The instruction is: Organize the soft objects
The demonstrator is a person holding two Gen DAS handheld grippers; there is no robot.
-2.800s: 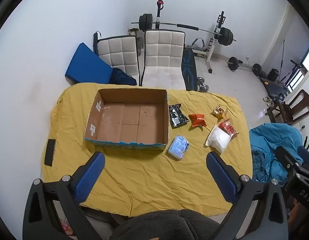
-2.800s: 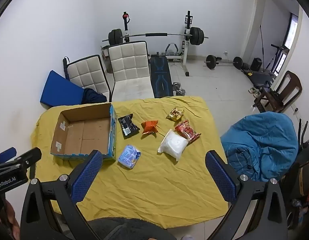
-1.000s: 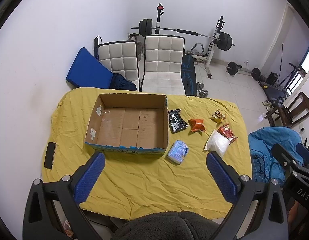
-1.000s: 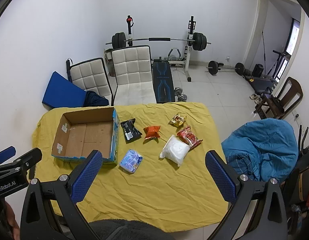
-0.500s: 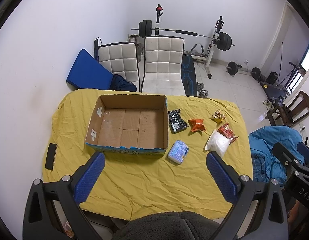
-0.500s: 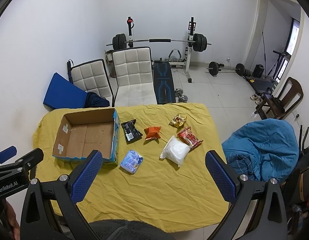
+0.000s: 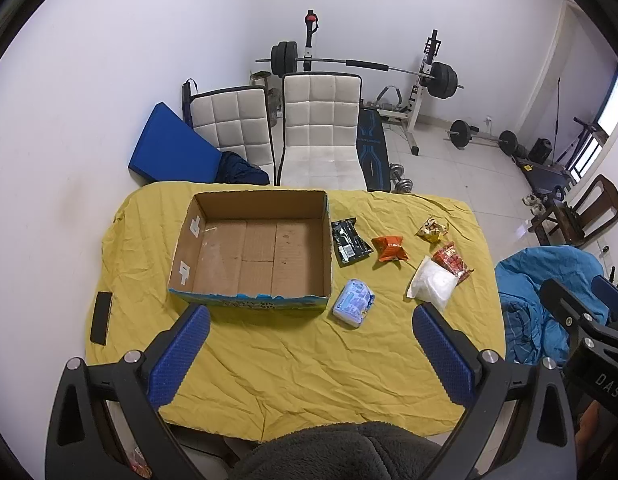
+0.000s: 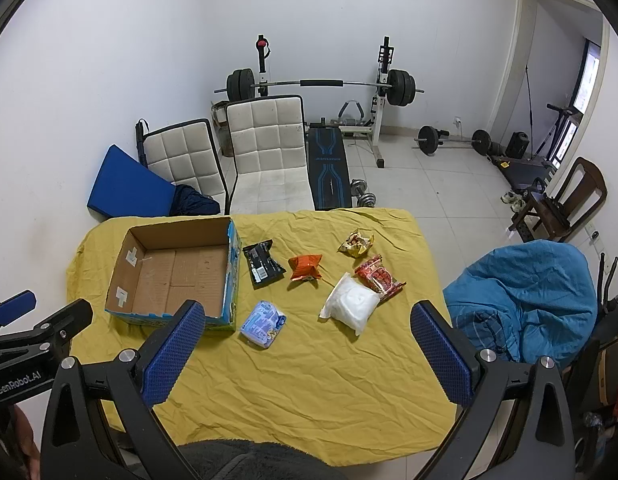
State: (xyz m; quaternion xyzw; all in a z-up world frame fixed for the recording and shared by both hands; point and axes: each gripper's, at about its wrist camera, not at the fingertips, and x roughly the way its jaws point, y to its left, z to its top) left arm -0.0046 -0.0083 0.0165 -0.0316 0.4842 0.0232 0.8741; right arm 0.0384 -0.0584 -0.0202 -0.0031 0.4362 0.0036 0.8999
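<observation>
Yellow tablecloth (image 8: 309, 380) front bare; cardboard box (image 7: 253, 256) left.

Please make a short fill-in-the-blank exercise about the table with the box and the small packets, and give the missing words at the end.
1. The cardboard box on the yellow cloth holds ____ packets.
2. The packet lying nearest the box's front corner is pale ____.
3. The red packet touches the ____ bag.
4. The jaws of the left gripper and the right gripper are both ____.

Missing words: no; blue; white; open
</observation>
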